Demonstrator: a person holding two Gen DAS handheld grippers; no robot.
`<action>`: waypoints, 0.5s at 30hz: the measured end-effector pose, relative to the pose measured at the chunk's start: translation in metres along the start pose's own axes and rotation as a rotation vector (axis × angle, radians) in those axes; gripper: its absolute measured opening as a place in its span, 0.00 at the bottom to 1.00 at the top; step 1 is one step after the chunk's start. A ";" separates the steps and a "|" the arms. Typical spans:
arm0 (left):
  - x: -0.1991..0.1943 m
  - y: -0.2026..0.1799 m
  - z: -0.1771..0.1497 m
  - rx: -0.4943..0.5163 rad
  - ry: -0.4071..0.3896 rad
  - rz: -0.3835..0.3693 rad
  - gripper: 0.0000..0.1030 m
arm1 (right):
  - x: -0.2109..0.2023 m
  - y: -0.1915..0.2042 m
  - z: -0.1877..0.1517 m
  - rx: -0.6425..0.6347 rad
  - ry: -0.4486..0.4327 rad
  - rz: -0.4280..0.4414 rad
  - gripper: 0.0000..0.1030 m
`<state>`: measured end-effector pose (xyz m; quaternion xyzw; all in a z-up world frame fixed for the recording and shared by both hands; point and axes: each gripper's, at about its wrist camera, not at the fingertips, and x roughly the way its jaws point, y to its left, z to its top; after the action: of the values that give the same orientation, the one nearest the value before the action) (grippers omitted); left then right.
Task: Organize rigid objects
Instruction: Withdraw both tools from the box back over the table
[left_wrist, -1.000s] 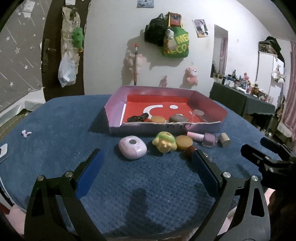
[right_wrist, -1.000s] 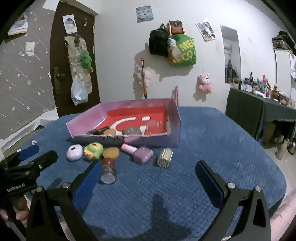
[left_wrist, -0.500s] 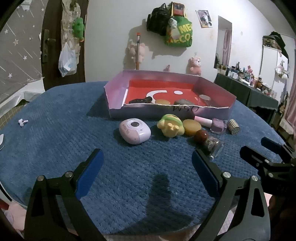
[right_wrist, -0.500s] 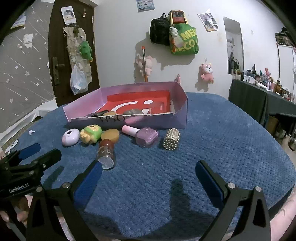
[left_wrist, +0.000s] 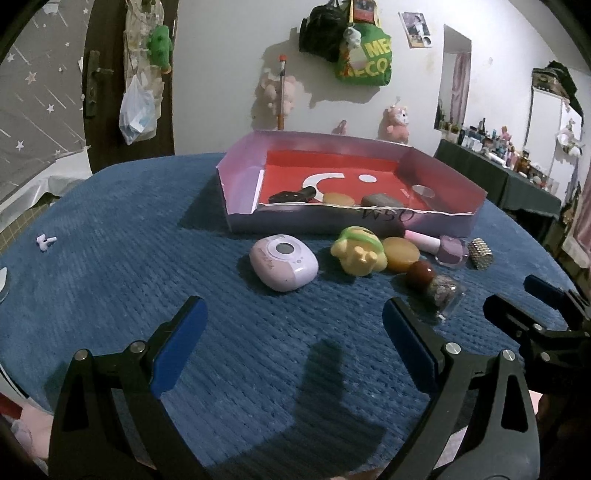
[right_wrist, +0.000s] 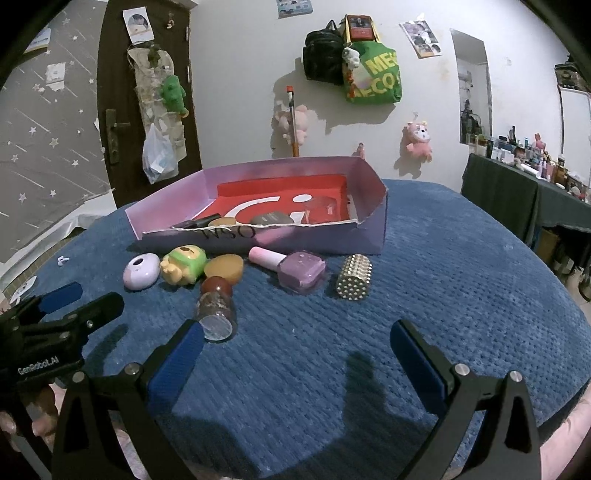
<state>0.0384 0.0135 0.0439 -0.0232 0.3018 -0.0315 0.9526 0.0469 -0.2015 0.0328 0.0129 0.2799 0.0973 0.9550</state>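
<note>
A purple box with a red floor (left_wrist: 243, 188) (right_wrist: 369, 236) stands on the blue table and holds a few small items. In front of it lie a lilac oval case (left_wrist: 283, 262) (right_wrist: 141, 272), a green-yellow toy (left_wrist: 358, 251) (right_wrist: 183, 265), an amber disc (left_wrist: 400, 253) (right_wrist: 224, 268), a red-capped glass bottle (left_wrist: 434, 286) (right_wrist: 217, 306), a pink nail polish bottle (left_wrist: 443, 248) (right_wrist: 291, 269) and a studded gold cylinder (left_wrist: 481, 253) (right_wrist: 354, 282). My left gripper (left_wrist: 291, 345) is open and empty, near side of the lilac case. My right gripper (right_wrist: 293, 354) is open and empty, short of the gold cylinder.
A small white earbud (left_wrist: 45, 242) lies at the table's left. A white object (left_wrist: 2, 284) sits at the left edge. A dark side table with bottles (right_wrist: 524, 173) stands right. The wall behind carries bags and plush toys.
Both grippers have moved forward and lower toward the row of objects, which now look larger and nearer. Both stay open. Nothing on the table has moved.
</note>
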 end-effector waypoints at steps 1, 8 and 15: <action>0.001 0.001 0.001 -0.001 0.003 0.000 0.94 | 0.002 0.001 0.001 0.000 0.003 0.004 1.00; 0.012 0.008 0.013 -0.011 0.036 0.006 0.94 | 0.011 0.008 0.006 -0.017 0.022 0.026 1.00; 0.024 0.015 0.032 -0.020 0.071 0.008 0.94 | 0.021 0.015 0.014 -0.038 0.048 0.049 1.00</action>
<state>0.0769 0.0273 0.0559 -0.0305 0.3359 -0.0255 0.9411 0.0692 -0.1824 0.0344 -0.0009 0.3005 0.1264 0.9454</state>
